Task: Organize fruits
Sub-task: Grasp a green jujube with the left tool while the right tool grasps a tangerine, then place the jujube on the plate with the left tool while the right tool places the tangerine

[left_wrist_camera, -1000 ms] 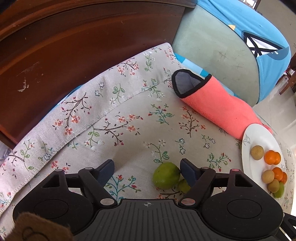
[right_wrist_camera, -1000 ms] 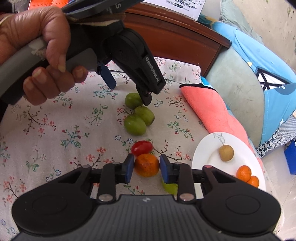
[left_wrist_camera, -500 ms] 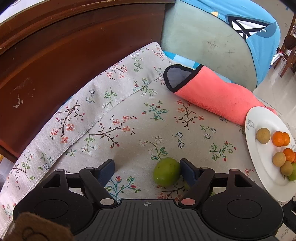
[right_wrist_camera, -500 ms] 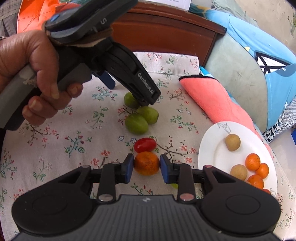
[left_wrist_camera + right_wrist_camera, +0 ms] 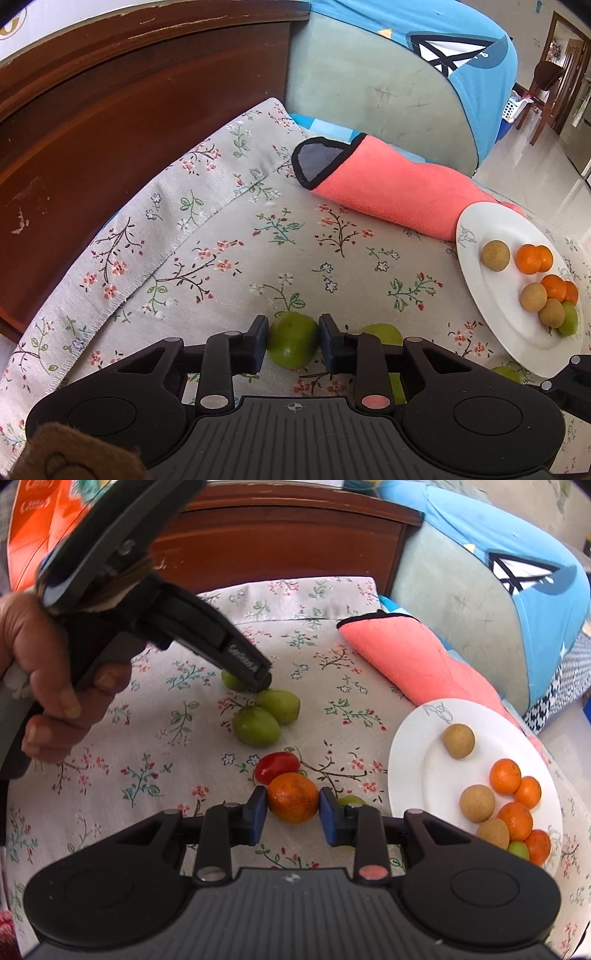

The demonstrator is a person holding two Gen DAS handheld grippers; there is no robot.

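Both grippers have fruit between their blue pads. On my left gripper the jaws have just been closing, and I now see them pressed against the two sides of a green fruit that sits on the flowered cloth. From the right wrist view that same gripper comes down from a hand at the upper left, its tip over the rearmost fruit of a cluster of three green ones. My right gripper is clamped on an orange, which also rests on the cloth. A small red tomato lies touching the orange on its far side, and the other two green fruits lie beyond that, touching each other. One more green fruit peeks out behind the right-hand finger. To the right stands a white plate holding brownish round fruits, several small oranges and one green fruit at its near edge. Behind the plate lies a rolled pink towel, and past that a blue and green cushion beside a dark wooden headboard.
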